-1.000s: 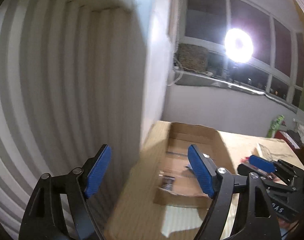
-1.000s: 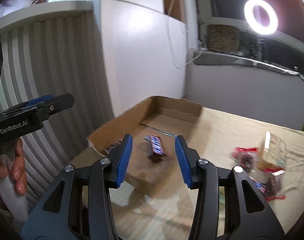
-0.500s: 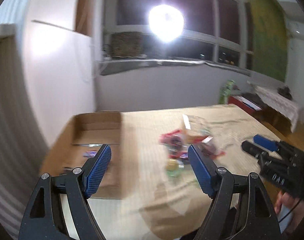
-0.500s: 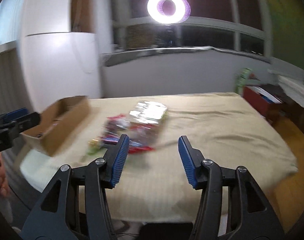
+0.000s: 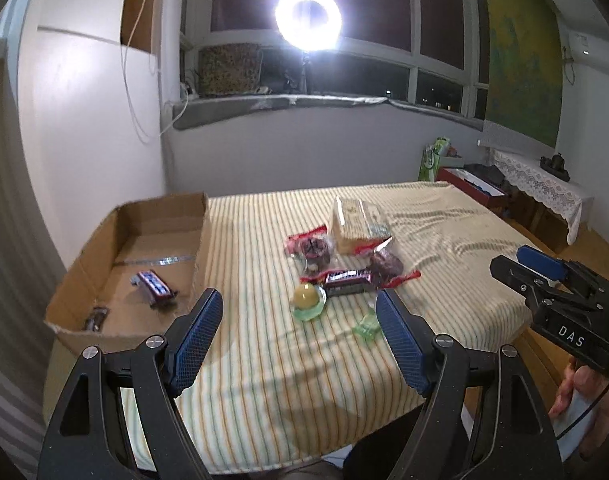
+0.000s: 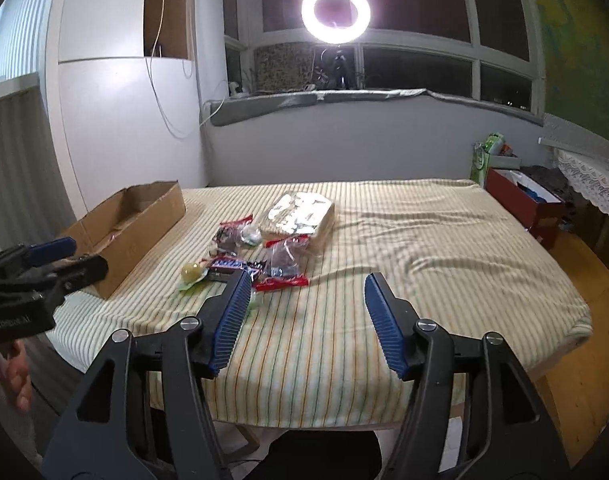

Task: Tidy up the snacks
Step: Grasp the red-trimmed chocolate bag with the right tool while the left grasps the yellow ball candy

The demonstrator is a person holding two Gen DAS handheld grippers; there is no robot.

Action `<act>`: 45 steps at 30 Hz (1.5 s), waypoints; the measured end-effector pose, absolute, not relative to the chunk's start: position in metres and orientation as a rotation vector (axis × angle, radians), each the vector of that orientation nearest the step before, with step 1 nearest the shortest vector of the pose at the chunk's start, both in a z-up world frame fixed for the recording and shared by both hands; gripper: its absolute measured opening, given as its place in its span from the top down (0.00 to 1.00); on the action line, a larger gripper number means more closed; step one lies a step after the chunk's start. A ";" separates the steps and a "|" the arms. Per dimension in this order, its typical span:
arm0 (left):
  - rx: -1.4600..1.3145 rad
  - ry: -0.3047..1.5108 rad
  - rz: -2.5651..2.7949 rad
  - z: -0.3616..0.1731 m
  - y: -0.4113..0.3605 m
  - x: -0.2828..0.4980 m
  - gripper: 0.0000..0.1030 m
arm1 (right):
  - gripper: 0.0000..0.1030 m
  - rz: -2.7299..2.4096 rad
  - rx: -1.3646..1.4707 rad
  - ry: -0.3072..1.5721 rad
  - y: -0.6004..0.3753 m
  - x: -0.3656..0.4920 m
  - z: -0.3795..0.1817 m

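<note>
Grippers both hung empty: my left gripper (image 5: 298, 338) spread wide, my right gripper (image 6: 306, 320) opening with nothing between. Beyond them the snack pile (image 5: 340, 256) lay mid-tabletop (image 5: 264, 380), beside the cardboard box (image 5: 84, 276) holding a wrapped bar (image 5: 154, 285).

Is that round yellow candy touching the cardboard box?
Apart. The left wrist view shows the round yellow candy on the striped cloth, with bare cloth between it and the cardboard box.

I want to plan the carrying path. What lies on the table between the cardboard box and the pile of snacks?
Only bare striped cloth lies between the cardboard box and the snack pile; the left wrist view shows it.
</note>
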State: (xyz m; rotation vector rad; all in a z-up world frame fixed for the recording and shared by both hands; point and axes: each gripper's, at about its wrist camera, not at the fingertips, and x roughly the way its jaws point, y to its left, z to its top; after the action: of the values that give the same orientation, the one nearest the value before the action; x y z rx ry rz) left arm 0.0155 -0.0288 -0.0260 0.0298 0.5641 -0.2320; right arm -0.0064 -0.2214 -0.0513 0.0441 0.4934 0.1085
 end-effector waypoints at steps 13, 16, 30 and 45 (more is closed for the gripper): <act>0.034 0.713 -0.239 -0.078 -0.045 0.078 0.23 | 0.40 0.129 0.059 0.636 -0.225 0.066 -0.098; 0.043 0.748 -0.225 -0.087 -0.048 0.097 0.24 | 0.40 0.147 0.051 0.653 -0.220 0.088 -0.103; 0.042 0.811 -0.259 -0.107 -0.049 0.122 0.38 | 0.39 0.221 0.059 0.720 -0.198 0.139 -0.118; 0.016 0.757 -0.281 -0.111 -0.049 0.117 0.70 | 0.59 0.196 0.135 0.669 -0.227 0.116 -0.113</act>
State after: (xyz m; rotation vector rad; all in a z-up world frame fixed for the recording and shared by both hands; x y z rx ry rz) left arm 0.1167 -0.0485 -0.1105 0.0164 0.7572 -0.2810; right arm 0.1158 -0.2272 -0.1126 0.1346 0.6689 0.1959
